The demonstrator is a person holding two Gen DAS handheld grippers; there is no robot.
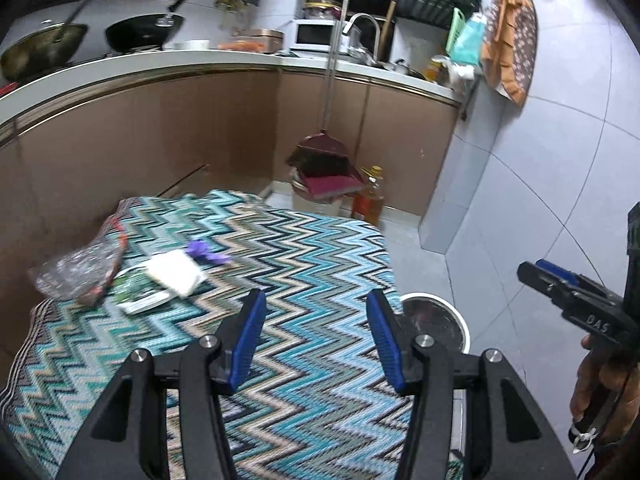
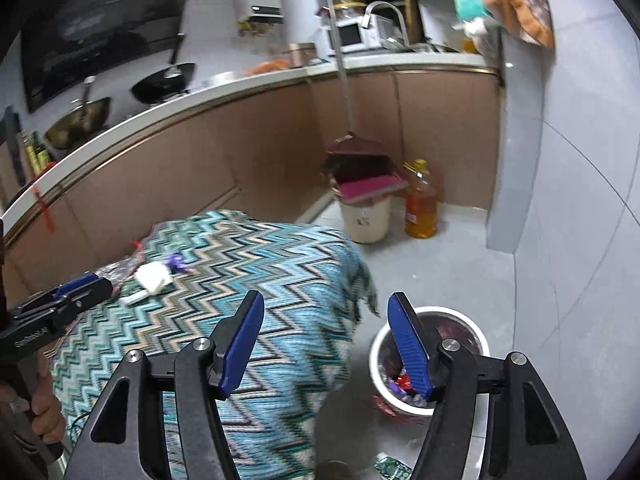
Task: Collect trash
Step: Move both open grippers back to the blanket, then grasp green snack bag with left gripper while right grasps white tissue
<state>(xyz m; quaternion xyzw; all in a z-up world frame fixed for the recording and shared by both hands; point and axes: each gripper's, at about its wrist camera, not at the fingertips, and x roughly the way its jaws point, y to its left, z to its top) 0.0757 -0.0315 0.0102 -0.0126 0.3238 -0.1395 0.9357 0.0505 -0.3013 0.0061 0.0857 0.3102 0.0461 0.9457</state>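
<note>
a: what's left?
b: at ten o'clock on the zigzag-patterned teal cloth (image 1: 304,264): a clear crinkled plastic bag (image 1: 76,270), a white folded paper (image 1: 176,276), a purple scrap (image 1: 206,252).
a: done?
b: wrappers fill the round white bin (image 2: 378,364) at four o'clock. left gripper (image 1: 316,338) and right gripper (image 2: 328,344) gape, empty.

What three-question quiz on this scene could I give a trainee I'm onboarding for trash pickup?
1. True or false: the left tool holds a piece of trash.
2. Multiple choice: the white bin stands A) on the counter, B) on the floor beside the table, C) on the patterned cloth.
3. Name one piece of trash on the cloth.

Key:
1. False; both the left tool and the right tool are open with nothing between the pads.
2. B.
3. Any of: white paper, purple scrap, clear bag, green packet.
</note>
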